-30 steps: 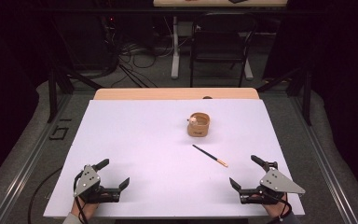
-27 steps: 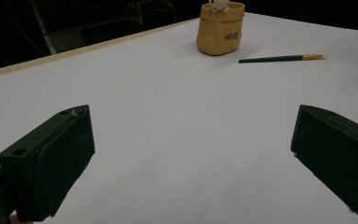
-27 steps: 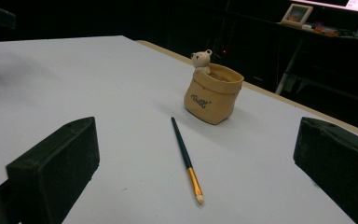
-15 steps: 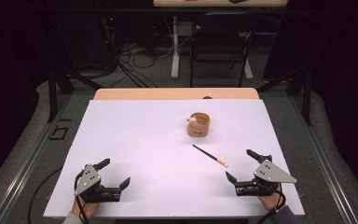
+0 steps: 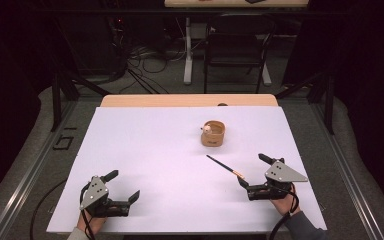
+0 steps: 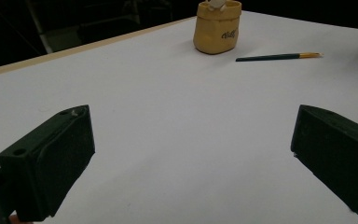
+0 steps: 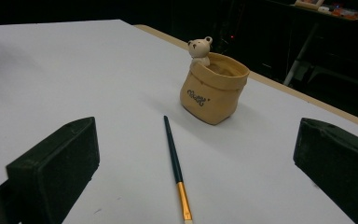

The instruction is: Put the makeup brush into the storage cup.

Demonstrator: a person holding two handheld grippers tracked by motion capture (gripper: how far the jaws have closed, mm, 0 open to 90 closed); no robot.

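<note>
A tan sack-shaped pot [image 5: 213,134] with a small bear figure on its rim stands right of the table's centre; it also shows as the pot [image 7: 213,88] and the pot [image 6: 215,25]. A dark-handled paintbrush [image 5: 225,167] lies flat in front of it, bristle end towards the near right; the paintbrush [image 7: 176,167] points between my right jaws. My right gripper [image 5: 253,170] is open just beside the brush tip, holding nothing. My left gripper [image 5: 122,185] rests open at the near left, far from the paintbrush [image 6: 278,57].
The white table sheet [image 5: 150,150] is bare around the pot and brush. A wooden strip [image 5: 185,100] edges the far side. Beyond it stand a dark chair [image 5: 236,47], table legs and floor cables.
My right gripper has moved left and forward, closing in on the brush's bristle end. The left gripper has stayed put.
</note>
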